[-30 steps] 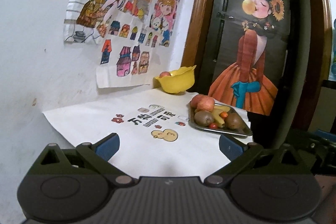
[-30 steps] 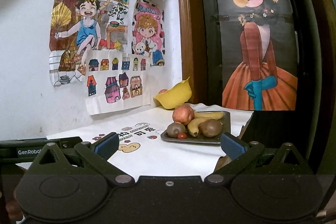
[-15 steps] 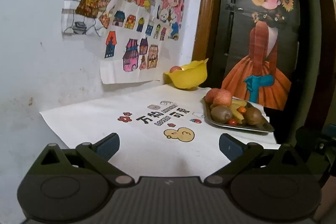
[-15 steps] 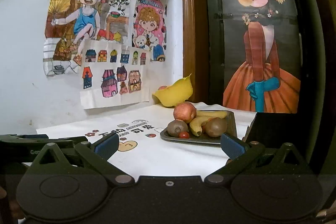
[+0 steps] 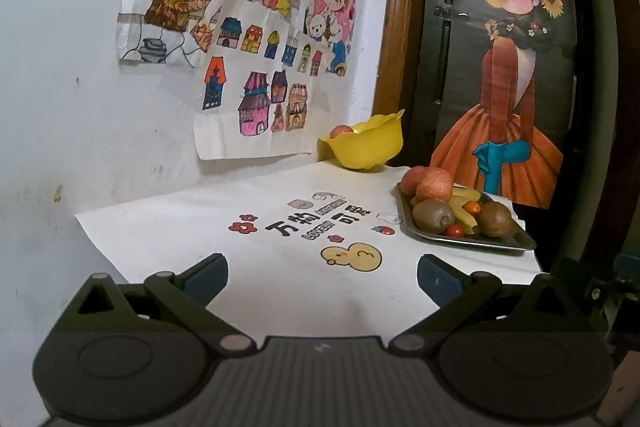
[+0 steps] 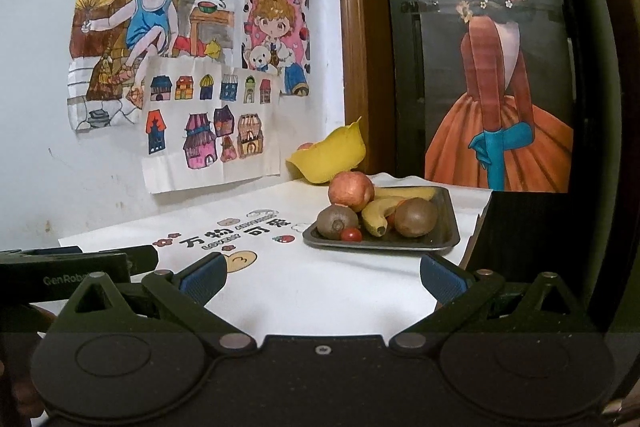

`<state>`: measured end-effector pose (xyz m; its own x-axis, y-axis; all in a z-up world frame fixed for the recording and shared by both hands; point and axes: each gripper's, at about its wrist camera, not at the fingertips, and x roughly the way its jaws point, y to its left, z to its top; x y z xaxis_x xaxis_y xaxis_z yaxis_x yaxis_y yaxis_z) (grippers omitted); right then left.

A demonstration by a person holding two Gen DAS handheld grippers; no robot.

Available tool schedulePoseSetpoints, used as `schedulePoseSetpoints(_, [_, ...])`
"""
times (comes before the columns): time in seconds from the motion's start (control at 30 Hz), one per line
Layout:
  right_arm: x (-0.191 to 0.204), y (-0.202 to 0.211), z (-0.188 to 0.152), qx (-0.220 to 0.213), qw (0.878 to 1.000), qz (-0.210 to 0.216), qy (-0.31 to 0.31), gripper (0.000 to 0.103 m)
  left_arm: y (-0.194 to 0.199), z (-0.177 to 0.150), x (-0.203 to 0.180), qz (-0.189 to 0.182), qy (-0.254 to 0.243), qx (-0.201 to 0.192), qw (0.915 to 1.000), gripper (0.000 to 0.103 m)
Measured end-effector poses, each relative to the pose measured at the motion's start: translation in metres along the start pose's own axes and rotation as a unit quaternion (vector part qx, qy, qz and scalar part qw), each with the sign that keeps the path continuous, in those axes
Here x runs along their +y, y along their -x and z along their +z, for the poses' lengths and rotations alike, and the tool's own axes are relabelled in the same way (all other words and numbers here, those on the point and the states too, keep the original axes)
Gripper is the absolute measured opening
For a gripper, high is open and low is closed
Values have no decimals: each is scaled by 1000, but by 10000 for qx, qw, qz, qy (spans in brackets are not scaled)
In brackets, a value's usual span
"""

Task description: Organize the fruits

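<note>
A metal tray (image 5: 472, 241) (image 6: 448, 211) on the white tablecloth holds red apples (image 5: 434, 184) (image 6: 351, 191), two kiwis (image 5: 433, 215) (image 6: 416, 217), bananas (image 6: 378, 213) and cherry tomatoes (image 6: 351, 235). Behind it, in the corner, stands a yellow bowl (image 5: 366, 145) (image 6: 330, 157) with one reddish fruit (image 5: 341, 131) inside. My left gripper (image 5: 322, 273) is open over the near tablecloth, left of the tray, holding nothing. My right gripper (image 6: 322, 273) is also open and empty, just short of the tray. The left gripper's body (image 6: 76, 269) shows at the left edge of the right wrist view.
The white cloth (image 5: 240, 259) bears printed characters and cartoon stickers (image 5: 352, 255). Children's drawings (image 6: 192, 79) hang on the white wall behind. A dark door with a poster of a girl (image 5: 508, 75) sits behind the tray. The table's right edge (image 6: 476, 223) drops off beside the tray.
Both grippers have moved forward toward the table; the tray and bowl look larger and closer. Both stay open and empty. The fruits have not moved.
</note>
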<state>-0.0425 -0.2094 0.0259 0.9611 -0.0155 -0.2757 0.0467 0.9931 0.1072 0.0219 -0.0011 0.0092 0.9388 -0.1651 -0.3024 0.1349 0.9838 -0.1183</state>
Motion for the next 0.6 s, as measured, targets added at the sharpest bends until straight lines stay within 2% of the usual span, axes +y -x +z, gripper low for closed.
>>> schedulePoseSetpoints(0.6, [-2,-9,-8,85,9999,20,-71,102,2,-5,4,247,5,-28,9997,103])
